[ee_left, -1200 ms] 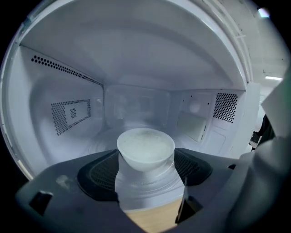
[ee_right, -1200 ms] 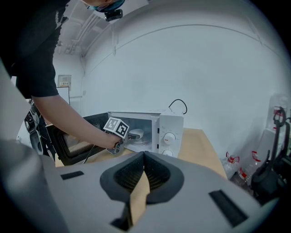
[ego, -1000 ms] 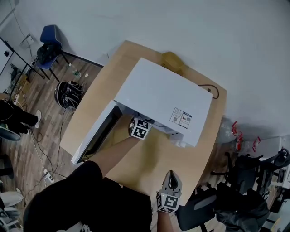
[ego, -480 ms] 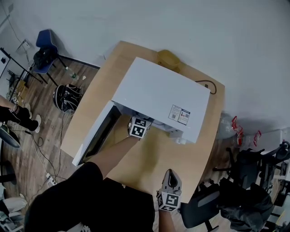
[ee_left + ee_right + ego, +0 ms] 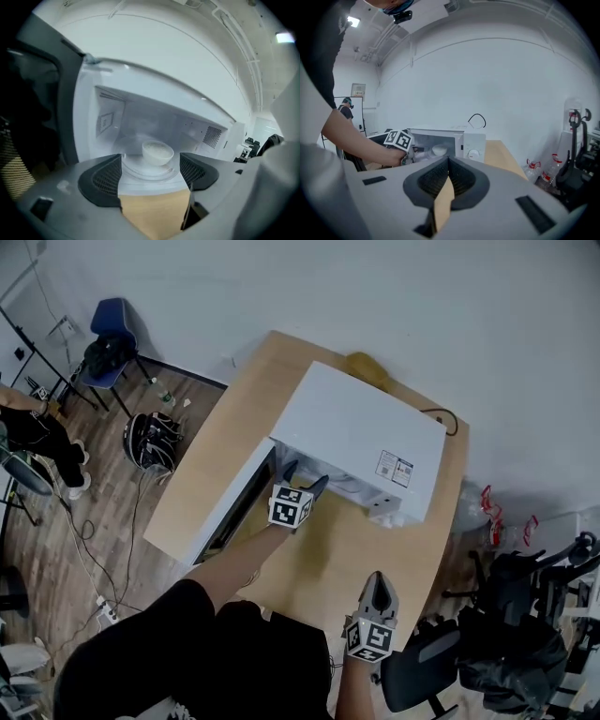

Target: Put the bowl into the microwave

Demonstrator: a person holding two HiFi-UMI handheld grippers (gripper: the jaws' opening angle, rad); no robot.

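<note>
Facing: my left gripper (image 5: 304,480) looks straight into the open white box-shaped microwave (image 5: 361,432); it is the nearer one.
Bowl: the small round white bowl (image 5: 158,153) sits upright on the glass turntable (image 5: 140,171) inside, straight ahead past the jaws, centred between them and untouched.
Left jaws: released, wide apart, nothing held.
Right gripper (image 5: 377,585): clenched on nothing, at the near edge of the wooden table (image 5: 328,549).
Door: the dark-windowed door (image 5: 225,517) stands open on the left; closing it looks like the left gripper's job.
</note>
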